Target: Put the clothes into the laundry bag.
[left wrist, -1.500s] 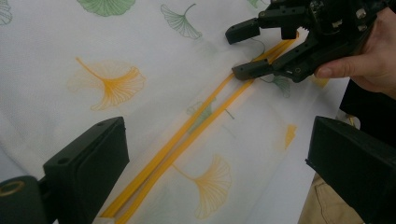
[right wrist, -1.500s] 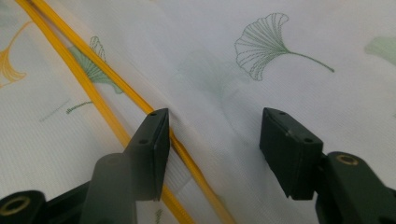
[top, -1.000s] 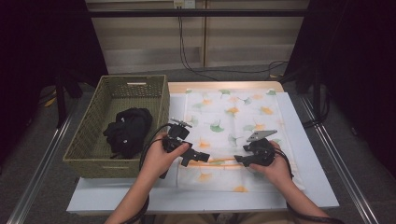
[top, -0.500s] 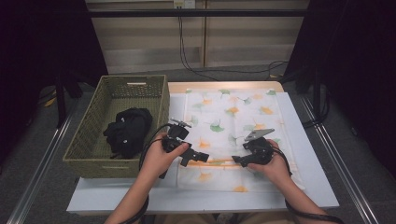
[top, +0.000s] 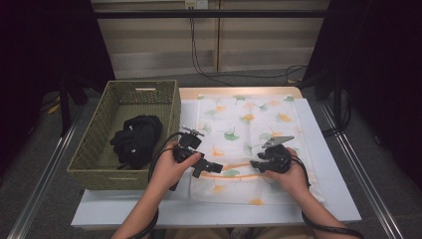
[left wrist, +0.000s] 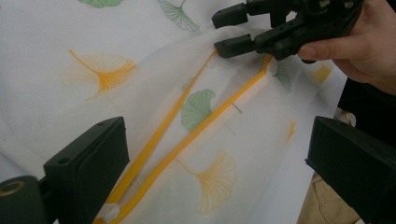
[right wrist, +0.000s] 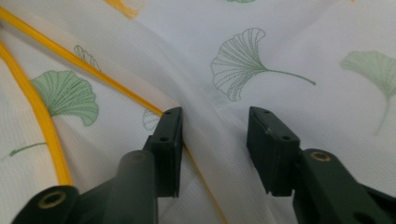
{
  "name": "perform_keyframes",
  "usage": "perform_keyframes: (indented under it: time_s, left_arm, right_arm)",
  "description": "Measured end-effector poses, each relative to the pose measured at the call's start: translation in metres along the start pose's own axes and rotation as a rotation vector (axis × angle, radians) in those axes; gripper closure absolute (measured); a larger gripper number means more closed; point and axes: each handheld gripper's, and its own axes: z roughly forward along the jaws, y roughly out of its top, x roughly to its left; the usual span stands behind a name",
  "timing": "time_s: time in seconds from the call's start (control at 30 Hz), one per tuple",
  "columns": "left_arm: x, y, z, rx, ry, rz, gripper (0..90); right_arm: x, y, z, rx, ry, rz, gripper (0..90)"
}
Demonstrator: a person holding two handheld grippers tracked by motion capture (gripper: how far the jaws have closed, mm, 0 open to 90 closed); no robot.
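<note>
Though just closing astride the cloth's (right wrist: 299, 42) raised fold, right gripper (right wrist: 215, 114) jaws not yet pinching; left gripper (left wrist: 217, 135) wide, facing along the orange stripes (left wrist: 154, 135).

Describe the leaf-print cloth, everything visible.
The cloth is thin, white, mesh-looking fabric printed with green and orange ginkgo leaves, edged in orange trim. It lies spread on the white table, its near part folded and rumpled. The right gripper has fingers straddling a raised fold; left gripper alongside.
</note>
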Motion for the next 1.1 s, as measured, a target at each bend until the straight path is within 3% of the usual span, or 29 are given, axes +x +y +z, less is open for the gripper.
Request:
perform_keyframes:
  time_s: [0.1, 0.57, 0.67, 0.8, 1.1]
  left_arm:
    - [0.000, 0.000, 0.000, 0.000, 0.000, 0.003, 4.8]
    - [0.000, 0.000, 0.000, 0.000, 0.001, 0.002, 4.9]
    - [-0.001, 0.000, 0.000, 0.001, 0.002, 0.004, 4.9]
    - [-0.001, 0.000, 0.000, -0.001, 0.002, 0.003, 4.8]
    - [0.000, 0.000, -0.001, 0.006, -0.002, 0.011, 4.9]
  right_arm:
    - [-0.002, 0.000, 0.000, 0.004, 0.001, 0.031, 63.7]
    - [-0.008, 0.000, 0.001, -0.010, 0.019, 0.043, 75.7]
    - [-0.007, 0.001, 0.002, -0.015, 0.019, 0.039, 81.3]
    - [-0.009, 0.001, 0.001, -0.014, 0.029, 0.073, 88.7]
    - [-0.012, 0.006, -0.008, -0.036, 0.041, 0.093, 89.8]
